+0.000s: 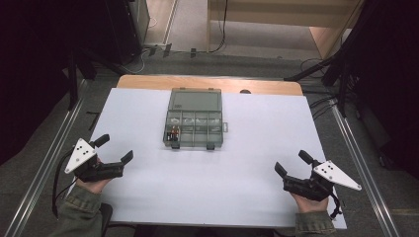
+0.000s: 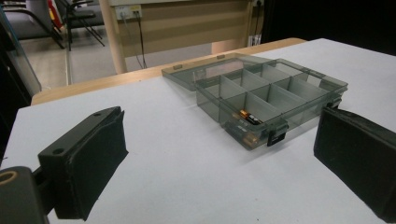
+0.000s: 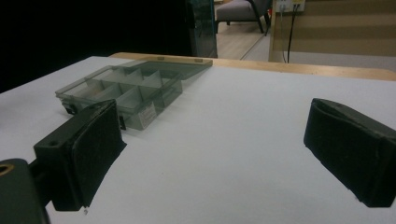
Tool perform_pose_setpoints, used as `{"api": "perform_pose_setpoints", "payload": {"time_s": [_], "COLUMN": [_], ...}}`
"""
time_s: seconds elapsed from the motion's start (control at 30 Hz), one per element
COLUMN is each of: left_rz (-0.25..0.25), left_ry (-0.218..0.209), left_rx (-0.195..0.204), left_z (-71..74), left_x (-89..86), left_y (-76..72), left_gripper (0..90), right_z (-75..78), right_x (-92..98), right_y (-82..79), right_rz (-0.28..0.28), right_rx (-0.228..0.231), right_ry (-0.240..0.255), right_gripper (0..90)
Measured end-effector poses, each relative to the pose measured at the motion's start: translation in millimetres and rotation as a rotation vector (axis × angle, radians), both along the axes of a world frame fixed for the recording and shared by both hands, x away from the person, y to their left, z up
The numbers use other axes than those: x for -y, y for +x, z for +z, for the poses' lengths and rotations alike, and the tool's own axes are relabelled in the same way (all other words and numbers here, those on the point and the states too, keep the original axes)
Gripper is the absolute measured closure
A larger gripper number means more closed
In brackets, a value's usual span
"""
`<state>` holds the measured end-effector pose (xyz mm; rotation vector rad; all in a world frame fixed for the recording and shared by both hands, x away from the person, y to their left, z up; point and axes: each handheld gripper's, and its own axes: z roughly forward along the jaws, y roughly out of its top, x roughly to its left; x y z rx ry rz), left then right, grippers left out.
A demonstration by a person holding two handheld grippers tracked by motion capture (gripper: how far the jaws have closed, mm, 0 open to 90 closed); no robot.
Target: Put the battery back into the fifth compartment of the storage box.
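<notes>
Left gripper (image 1: 116,148): black, 2 jaws, grey three-cornered plate on top, held in the person's left hand (image 1: 94,183) at the near-left of the table. Jaws spread wide, nothing between them. In the left gripper view the 2 padded jaws stand far apart at the picture's sides with bare white surface between.

Right gripper (image 1: 292,163): same build, held in the person's right hand (image 1: 307,203) at the near-right. Jaws likewise spread, nothing gripped; the right gripper view shows open white surface between the pads.

Both grippers sit low over the white sheet covering the table (image 1: 212,168), well apart from each other and from the box.

Smoky transparent plastic compartment box (image 1: 193,122): lies at the middle of the table, toward the far side, lid open and folded back flat behind it. Its body is divided into 2 rows of small compartments. Small cylindrical batteries with orange-copper ends (image 1: 173,133) lie in the near-left corner compartment as the high view shows it; the left gripper view shows them (image 2: 246,117) at the box corner closest to that gripper. Contents of the other compartments: cannot tell.

A light wooden table edge (image 1: 207,82) shows beyond the white sheet.
</notes>
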<state>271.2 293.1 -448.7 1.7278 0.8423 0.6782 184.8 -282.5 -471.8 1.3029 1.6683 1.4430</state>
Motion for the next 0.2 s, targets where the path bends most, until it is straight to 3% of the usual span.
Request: {"api": "perform_pose_setpoints", "payload": {"time_s": [0.2], "left_rz": [-0.004], "left_ry": [0.007], "left_rx": [0.003], "left_z": [-1.6], "left_x": [2.3], "left_y": [1.2], "left_gripper": [2.6], "right_z": [-1.3], "right_x": [-0.4], "right_y": [-0.4], "right_rz": [-0.009], "right_rx": [0.005], "right_ry": [-0.005], "right_gripper": [4.5]}}
